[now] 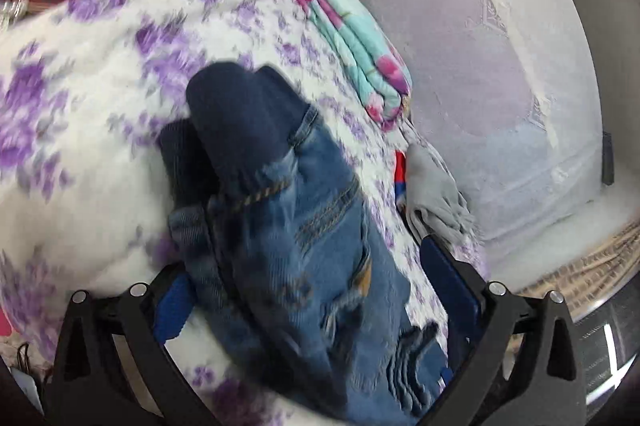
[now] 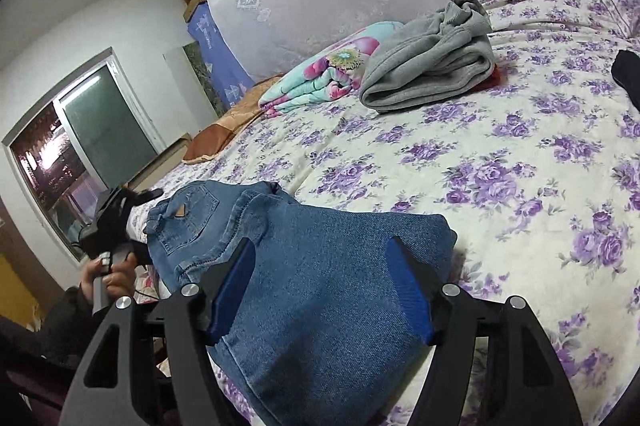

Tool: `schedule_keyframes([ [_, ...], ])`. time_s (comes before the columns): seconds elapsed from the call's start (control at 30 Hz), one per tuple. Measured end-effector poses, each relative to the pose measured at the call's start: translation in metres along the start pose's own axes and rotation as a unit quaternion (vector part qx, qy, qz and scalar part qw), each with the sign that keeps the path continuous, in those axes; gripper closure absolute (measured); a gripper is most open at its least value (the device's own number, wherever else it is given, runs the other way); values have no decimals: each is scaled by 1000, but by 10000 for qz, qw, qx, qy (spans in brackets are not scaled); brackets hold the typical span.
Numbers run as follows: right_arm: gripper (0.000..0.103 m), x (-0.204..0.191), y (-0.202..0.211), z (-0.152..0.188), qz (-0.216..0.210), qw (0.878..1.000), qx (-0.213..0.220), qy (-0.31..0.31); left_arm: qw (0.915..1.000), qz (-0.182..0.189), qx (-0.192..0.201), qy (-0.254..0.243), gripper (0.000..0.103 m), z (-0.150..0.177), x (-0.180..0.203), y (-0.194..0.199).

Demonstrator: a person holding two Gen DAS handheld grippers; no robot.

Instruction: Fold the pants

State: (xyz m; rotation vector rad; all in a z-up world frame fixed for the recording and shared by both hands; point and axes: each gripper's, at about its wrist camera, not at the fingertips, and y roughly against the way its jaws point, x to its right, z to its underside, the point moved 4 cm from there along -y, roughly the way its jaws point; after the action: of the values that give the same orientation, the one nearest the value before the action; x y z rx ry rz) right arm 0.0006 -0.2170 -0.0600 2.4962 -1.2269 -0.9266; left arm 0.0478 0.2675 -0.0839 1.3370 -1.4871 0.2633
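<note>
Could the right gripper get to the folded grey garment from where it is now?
Probably yes: the right gripper is open over the jeans, and only bare floral bedspread lies between it and the grey garment.

Floral bed [image 2: 460, 162], window [image 2: 80, 146], perhaps dusk.

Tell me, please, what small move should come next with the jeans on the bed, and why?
Probably draw both tools back off the jeans. They already lie in a folded bundle on the floral bedspread, and the right tool and left tool stand open over the denim, gripping nothing. The left view is blurred, so this is a guess.
</note>
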Motion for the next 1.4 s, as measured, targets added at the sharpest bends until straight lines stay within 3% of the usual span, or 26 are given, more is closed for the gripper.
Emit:
schedule_keyframes([
  [0.1,41,0,-19,-3,-4,10000,10,-12,10000,24,17,-61,8,-2,7,-2],
  [0.23,44,7,-9,-2,-90,9998,63,-135,9953,-232,196,-920,62,7,32,9],
  [0.33,44,11,-4,-2,-89,9996,158,-209,9873,-357,395,-1495,70,12,55,21],
  [0.5,44,23,13,-5,93,9984,412,-371,9608,-522,626,-2651,73,35,113,33],
  [0.53,44,27,19,-6,144,9979,481,-418,9520,-513,667,-2944,73,44,128,37],
  [0.57,44,31,24,-6,198,9973,544,-455,9353,-437,682,-3446,73,62,155,41],
  [0.6,43,36,30,-7,251,9967,597,-490,9246,-408,673,-3727,74,74,169,43],
  [0.67,43,45,42,-8,367,9949,713,-608,8806,-391,581,-4687,74,118,212,39],
  [0.73,42,54,54,-8,475,9929,816,-724,8485,-365,330,-5270,73,156,235,29],
  [0.77,43,58,58,-8,525,9920,850,-771,8295,-331,45,-5575,73,182,244,18],
  [0.87,42,65,70,-3,605,9902,883,-900,7912,-223,-993,-6031,70,247,241,-20],
  [0.93,42,68,76,1,645,9898,860,-934,7711,-341,-1693,-6128,70,276,224,-46],
  [1.0,42,69,82,4,659,9899,850,-925,7661,-401,-1786,-6161,69,286,212,-55],
  [1.07,38,71,87,4,642,9899,858,-933,7755,-326,-1756,-6056,69,280,214,-50],
  [1.1,36,71,88,4,612,9898,856,-961,7842,-268,-1789,-5935,69,275,215,-47],
  [1.17,35,71,89,3,451,9897,836,-1066,7902,-247,-1845,-5839,69,270,218,-42],
  [1.4,33,57,75,3,223,9927,620,-1012,7931,-269,-1919,-5775,69,262,233,-37],
])
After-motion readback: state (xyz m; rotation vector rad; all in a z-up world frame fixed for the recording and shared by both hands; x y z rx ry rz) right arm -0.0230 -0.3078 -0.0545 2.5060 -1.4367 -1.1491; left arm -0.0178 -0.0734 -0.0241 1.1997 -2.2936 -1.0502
